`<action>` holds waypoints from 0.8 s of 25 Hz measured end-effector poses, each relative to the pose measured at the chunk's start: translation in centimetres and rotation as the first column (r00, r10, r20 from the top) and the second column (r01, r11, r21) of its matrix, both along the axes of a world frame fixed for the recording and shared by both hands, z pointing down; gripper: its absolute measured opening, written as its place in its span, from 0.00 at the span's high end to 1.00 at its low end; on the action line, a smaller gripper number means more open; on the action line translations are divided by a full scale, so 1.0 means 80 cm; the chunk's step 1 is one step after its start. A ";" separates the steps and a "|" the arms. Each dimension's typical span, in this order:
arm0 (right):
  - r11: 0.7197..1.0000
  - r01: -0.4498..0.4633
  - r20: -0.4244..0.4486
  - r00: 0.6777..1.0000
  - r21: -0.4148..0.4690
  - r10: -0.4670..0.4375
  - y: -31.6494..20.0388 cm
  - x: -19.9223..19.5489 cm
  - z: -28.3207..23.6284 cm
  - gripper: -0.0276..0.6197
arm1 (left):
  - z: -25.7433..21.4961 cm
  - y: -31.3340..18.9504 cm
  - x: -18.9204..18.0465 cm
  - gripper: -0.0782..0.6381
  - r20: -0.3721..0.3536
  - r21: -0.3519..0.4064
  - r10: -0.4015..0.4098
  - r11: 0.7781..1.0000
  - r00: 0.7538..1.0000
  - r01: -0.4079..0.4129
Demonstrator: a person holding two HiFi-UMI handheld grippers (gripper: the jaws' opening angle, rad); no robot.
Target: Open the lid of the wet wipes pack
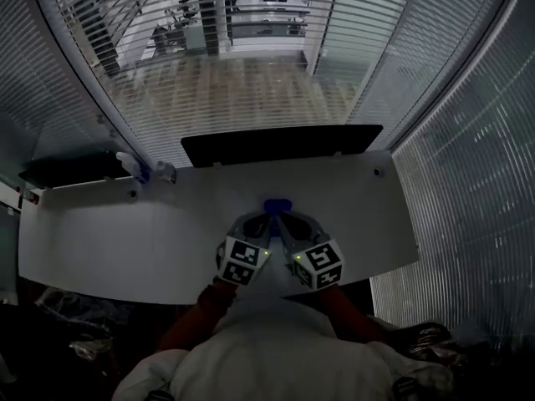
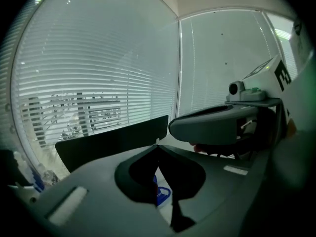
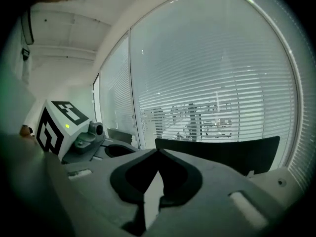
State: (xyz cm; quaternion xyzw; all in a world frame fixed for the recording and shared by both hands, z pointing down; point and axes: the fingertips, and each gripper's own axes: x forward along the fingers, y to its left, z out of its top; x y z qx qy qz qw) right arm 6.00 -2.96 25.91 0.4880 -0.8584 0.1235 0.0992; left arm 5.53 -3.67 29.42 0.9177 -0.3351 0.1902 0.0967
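Observation:
The wet wipes pack shows as a small blue patch (image 1: 277,205) on the white table (image 1: 125,232), just beyond the two grippers' tips. In the left gripper view a blue-and-white bit of the pack (image 2: 162,194) shows through the opening under the jaws. My left gripper (image 1: 268,216) (image 2: 157,144) has its tips together with nothing between them. Close beside it, my right gripper (image 1: 284,217) (image 3: 158,151) is also shut and empty. Both are raised above the table and point toward the window. I cannot tell whether the lid is open or closed.
A black upright panel (image 1: 280,144) runs along the table's far edge. Small bottles (image 1: 149,170) and a dark flat object (image 1: 71,167) sit at the far left. Window blinds (image 1: 251,40) surround the table. The person's sleeves (image 1: 201,307) are at the near edge.

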 end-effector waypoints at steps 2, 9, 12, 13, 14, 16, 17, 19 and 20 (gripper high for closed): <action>0.999 -0.001 0.014 1.000 0.037 0.000 0.009 -0.001 -0.011 0.95 | -0.006 0.006 0.001 0.89 -0.008 0.023 0.008 1.000 1.000 -0.008; 0.997 0.003 0.078 0.997 0.079 -0.009 0.043 -0.006 -0.045 0.95 | -0.051 0.025 0.002 0.89 -0.111 0.058 -0.018 0.998 0.994 0.025; 0.996 0.015 0.082 0.996 0.083 -0.022 0.055 -0.011 -0.041 0.95 | -0.053 0.036 -0.008 0.89 -0.138 0.051 -0.032 0.998 0.990 0.039; 0.996 0.015 0.083 0.996 0.086 -0.023 0.057 -0.011 -0.038 0.95 | -0.052 0.037 -0.012 0.89 -0.144 0.051 -0.037 0.998 0.989 0.045; 0.996 0.014 0.085 0.996 0.090 -0.022 0.058 -0.010 -0.036 0.95 | -0.051 0.038 -0.016 0.89 -0.148 0.053 -0.042 0.997 0.988 0.050; 0.995 0.008 0.087 0.996 0.103 -0.017 0.058 -0.006 -0.038 0.95 | -0.051 0.041 -0.020 0.89 -0.151 0.059 -0.046 0.997 0.987 0.056; 0.994 0.003 0.089 0.996 0.110 -0.013 0.058 -0.004 -0.042 0.95 | -0.053 0.042 -0.022 0.89 -0.152 0.061 -0.049 0.996 0.987 0.059; 0.992 -0.009 0.093 0.996 0.123 -0.003 0.058 -0.001 -0.052 0.95 | -0.059 0.042 -0.026 0.89 -0.152 0.061 -0.056 0.996 0.987 0.066; 0.992 -0.014 0.096 0.995 0.126 0.002 0.058 0.000 -0.057 0.95 | -0.063 0.041 -0.028 0.89 -0.153 0.060 -0.061 0.996 0.986 0.071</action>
